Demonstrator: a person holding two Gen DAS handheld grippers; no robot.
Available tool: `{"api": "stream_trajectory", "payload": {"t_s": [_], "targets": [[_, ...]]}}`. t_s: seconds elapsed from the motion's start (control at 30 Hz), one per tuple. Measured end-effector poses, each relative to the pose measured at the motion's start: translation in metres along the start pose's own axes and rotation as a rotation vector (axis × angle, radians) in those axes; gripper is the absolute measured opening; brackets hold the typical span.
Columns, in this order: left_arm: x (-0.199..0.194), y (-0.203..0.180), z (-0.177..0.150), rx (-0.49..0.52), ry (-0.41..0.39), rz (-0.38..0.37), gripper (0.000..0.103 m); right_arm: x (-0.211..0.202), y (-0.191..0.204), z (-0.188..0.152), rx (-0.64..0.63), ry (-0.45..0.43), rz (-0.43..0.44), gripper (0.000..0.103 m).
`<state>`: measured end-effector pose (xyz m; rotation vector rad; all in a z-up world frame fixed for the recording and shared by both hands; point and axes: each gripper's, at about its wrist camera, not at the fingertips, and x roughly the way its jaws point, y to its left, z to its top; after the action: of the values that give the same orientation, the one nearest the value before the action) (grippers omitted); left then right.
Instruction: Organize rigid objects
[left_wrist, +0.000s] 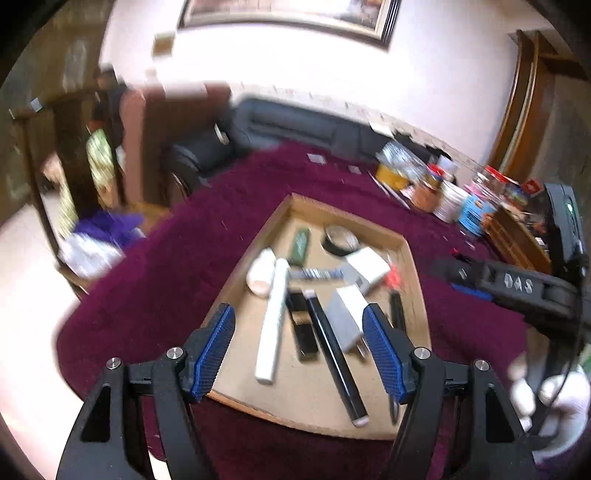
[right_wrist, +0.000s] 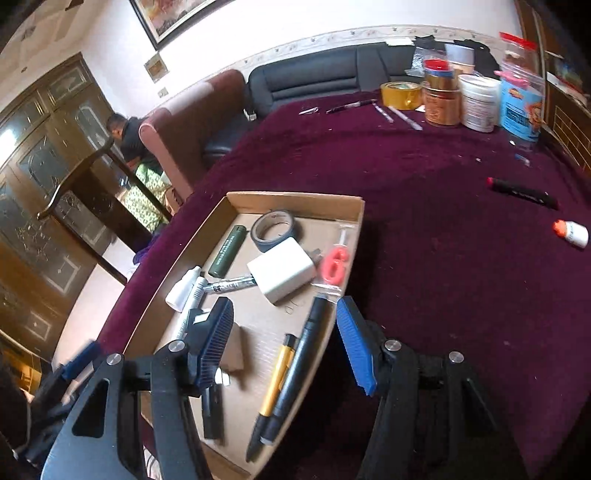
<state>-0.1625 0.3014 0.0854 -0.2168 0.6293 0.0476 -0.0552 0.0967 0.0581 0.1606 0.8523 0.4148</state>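
The cardboard tray (right_wrist: 354, 206) lies on the maroon worktop (right_wrist: 424, 206) as the collecting place, so small rigid things are already inside it: a white charger (right_wrist: 282, 271), a grey tape roll (right_wrist: 275, 227), a green tube (right_wrist: 227, 251) and pens. A black marker (right_wrist: 522, 192) and a small white bottle (right_wrist: 574, 233) lie outside the tray, well apart to its right, probably waiting. Both the left gripper (left_wrist: 299, 350) and the right gripper (right_wrist: 284, 345) hang above the near end of the tray, tilted downward, with jaws moderately wide and holding nothing.
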Motion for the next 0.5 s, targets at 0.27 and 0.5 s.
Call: {"api": "stream_trajectory", "payload": {"t_s": [0.27,0.5], "targets": [[-0.059,-0.049,0.003,0.073,-0.316,-0.027,0.102,-0.027,-0.016,-0.034,-0.003,-0.09,-0.035,0.057],[0.006,-0.077,-0.001,0.126,-0.03,0.092,0.102,-0.033,-0.006,-0.061,-0.1,-0.099,-0.15,0.064]]}}
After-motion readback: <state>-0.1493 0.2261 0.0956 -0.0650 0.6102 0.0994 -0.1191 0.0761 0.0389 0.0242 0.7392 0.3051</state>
